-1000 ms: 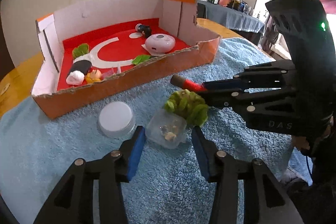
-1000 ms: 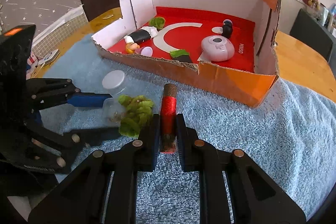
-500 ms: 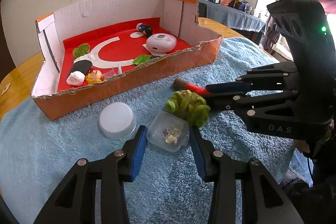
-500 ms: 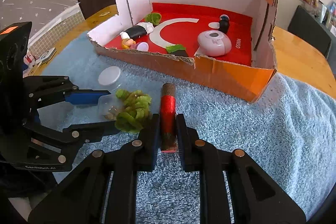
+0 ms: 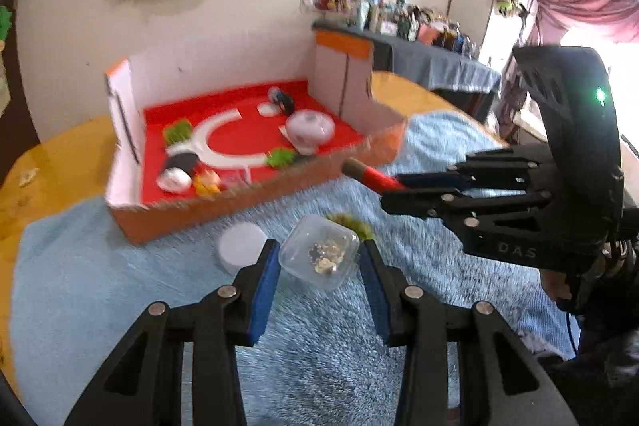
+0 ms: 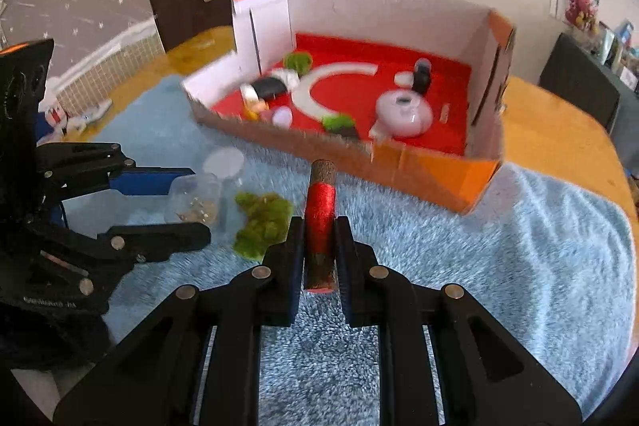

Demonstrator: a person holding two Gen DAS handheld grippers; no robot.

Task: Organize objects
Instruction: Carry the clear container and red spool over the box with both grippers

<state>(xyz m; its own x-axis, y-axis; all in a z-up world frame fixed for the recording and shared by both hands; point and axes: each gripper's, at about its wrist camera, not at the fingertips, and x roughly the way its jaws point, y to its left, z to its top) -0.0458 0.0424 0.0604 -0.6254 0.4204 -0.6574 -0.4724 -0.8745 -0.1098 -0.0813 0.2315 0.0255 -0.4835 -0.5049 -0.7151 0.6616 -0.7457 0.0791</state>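
The left wrist view shows the left gripper [image 5: 319, 266] with its jaws just closing, blue pads pressed on a clear plastic container [image 5: 318, 256] holding small bits. The right wrist view alone shows the right gripper [image 6: 317, 258] pinching a red thread spool [image 6: 319, 214] lengthwise. Fuzzy green clump [image 6: 263, 220] lies between them on the shaggy blue towel [image 6: 499, 258] — a white round lid [image 5: 241, 246] nearby. The cardboard box [image 6: 419, 162] stands beyond, red-floored.
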